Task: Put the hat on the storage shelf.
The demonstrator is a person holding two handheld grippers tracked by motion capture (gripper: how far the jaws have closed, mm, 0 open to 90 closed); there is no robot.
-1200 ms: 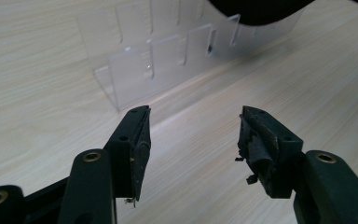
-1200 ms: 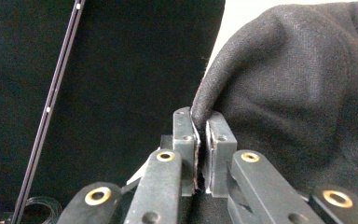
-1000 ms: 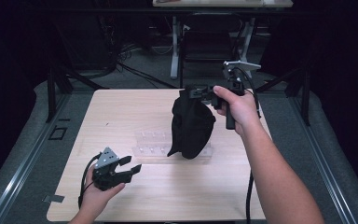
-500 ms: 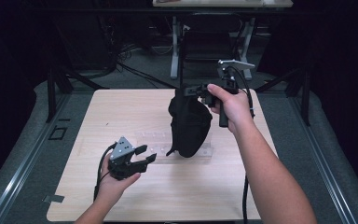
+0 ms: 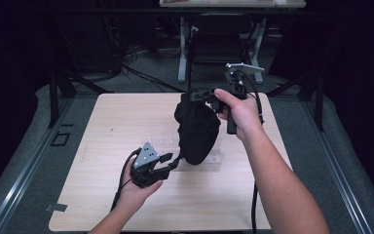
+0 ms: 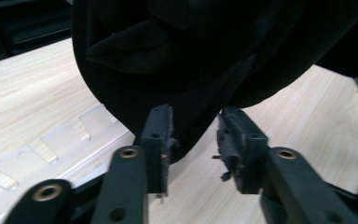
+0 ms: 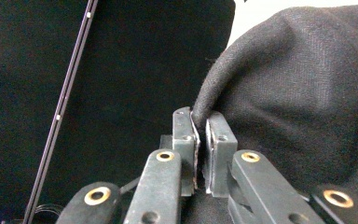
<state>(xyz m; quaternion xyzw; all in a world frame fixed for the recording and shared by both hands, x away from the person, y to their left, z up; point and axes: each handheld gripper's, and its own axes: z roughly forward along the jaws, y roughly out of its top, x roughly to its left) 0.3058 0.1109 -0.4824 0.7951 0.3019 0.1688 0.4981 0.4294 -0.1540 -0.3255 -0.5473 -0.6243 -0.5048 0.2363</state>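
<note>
A black cloth bag (image 5: 197, 130) hangs in the air over the middle of the wooden table (image 5: 107, 122). My right gripper (image 5: 195, 95) is shut on its top edge and holds it up; in the right gripper view the jaws pinch a fold of the black fabric (image 7: 279, 93). My left gripper (image 5: 171, 163) is open at the bag's lower left. In the left gripper view the bag's bottom tip (image 6: 186, 140) hangs down between the two spread fingers (image 6: 158, 140). A clear plastic rack (image 5: 168, 146) lies flat on the table under the bag.
The clear plastic rack (image 6: 56, 144) has several notches along its edge. Dark floor and cables surround the table. A second table's legs (image 5: 182, 48) stand behind it. The person's right forearm (image 5: 277, 185) crosses the table's right side.
My left gripper has moved forward and to the right, from the table's front left up to the bag's bottom. My right gripper has lifted the bag a little higher.
</note>
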